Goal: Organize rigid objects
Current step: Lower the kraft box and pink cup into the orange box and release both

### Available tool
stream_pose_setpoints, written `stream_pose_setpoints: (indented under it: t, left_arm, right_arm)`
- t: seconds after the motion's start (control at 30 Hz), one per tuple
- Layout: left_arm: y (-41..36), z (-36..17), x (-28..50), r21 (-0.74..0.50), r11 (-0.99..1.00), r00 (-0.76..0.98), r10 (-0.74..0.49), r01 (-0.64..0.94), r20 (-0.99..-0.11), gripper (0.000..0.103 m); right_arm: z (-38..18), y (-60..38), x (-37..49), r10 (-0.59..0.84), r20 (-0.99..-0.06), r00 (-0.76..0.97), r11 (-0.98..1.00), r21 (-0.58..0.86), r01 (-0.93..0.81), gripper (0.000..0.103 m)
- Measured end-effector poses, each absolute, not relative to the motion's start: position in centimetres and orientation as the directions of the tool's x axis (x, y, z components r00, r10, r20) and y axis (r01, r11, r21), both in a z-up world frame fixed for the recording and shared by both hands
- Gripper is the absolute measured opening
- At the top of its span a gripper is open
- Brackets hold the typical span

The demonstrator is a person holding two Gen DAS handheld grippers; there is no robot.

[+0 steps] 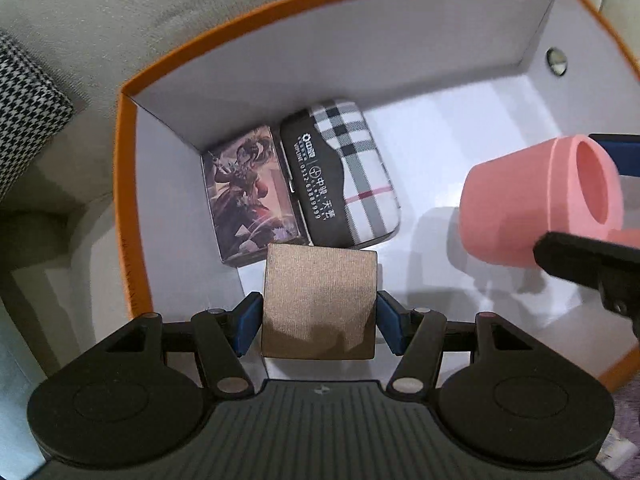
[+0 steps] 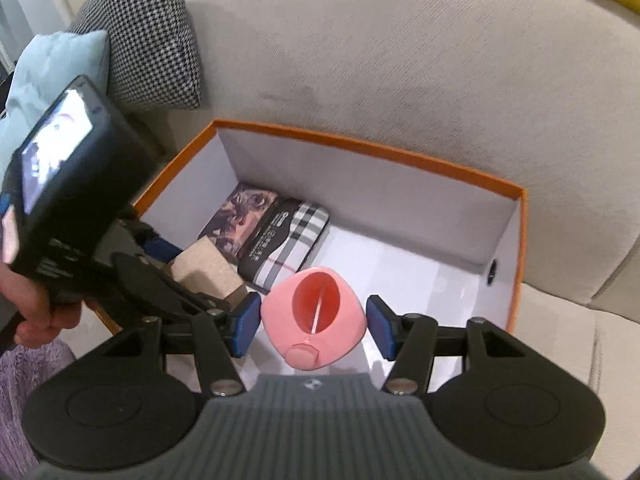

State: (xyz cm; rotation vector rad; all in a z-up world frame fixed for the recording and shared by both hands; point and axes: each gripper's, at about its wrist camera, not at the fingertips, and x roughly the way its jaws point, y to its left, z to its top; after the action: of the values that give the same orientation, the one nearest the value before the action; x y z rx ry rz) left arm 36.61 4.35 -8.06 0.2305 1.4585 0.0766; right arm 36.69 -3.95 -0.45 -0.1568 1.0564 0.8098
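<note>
1. The left gripper (image 1: 319, 322) is seen clamped on a tan box (image 1: 320, 300), one blue pad pressed against each of its side faces. The tan box is held inside the orange bin (image 1: 132, 216), near its front left corner and low over the floor.
2. The tan box is judged stiff and light, probably card with a textured skin. Flat, parallel sides give a sure hold; pressure across the middle of the sides is best kept, not across corners.
3. The right gripper (image 2: 313, 322) is closed around a pink cup (image 2: 314, 316), the pads set against its round wall, its mouth turned towards the camera. It hangs over the bin's open middle, well clear of the floor.
4. The cup is judged rigid, smooth and possibly slippery. A curved wall gives the pads little contact, so a firm squeeze low on the body is advised. Whether it is brittle cannot be told.
5. Farther in, a picture box (image 1: 250, 194) and a plaid case (image 1: 344, 172) lie side by side, touching, against the far left corner.
6. Bare floor is left to the right of the plaid case.
7. The bin rests on a grey sofa (image 2: 380, 60).
</note>
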Motion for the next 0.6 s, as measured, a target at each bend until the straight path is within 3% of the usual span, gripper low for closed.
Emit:
stream_pose_setpoints:
  t: [0.27, 0.37, 0.43, 0.6]
  left_arm:
    - [4.3, -8.2, 36.4, 0.218, 0.965, 0.145, 0.197, 0.148, -0.970, 0.074]
    - [5.0, -7.0, 36.1, 0.164, 0.974, 0.168, 0.138, 0.157, -0.976, 0.075]
    - [5.3, -5.6, 35.8, 0.142, 0.979, 0.203, 0.110, 0.148, -0.973, 0.084]
    - [7.6, -0.7, 34.1, 0.055, 0.992, 0.352, 0.012, 0.111, -0.936, 0.080]
  right_arm:
    - [-1.5, -3.6, 36.6, 0.514, -0.832, 0.211, 0.700, 0.264, -0.664, 0.059]
    - [-1.6, -3.6, 36.7, 0.514, -0.834, 0.202, 0.704, 0.276, -0.655, 0.059]
    - [-1.6, -3.5, 36.7, 0.509, -0.837, 0.202, 0.706, 0.272, -0.654, 0.059]
    - [-1.7, -2.5, 36.6, 0.507, -0.840, 0.194, 0.696, 0.266, -0.667, 0.059]
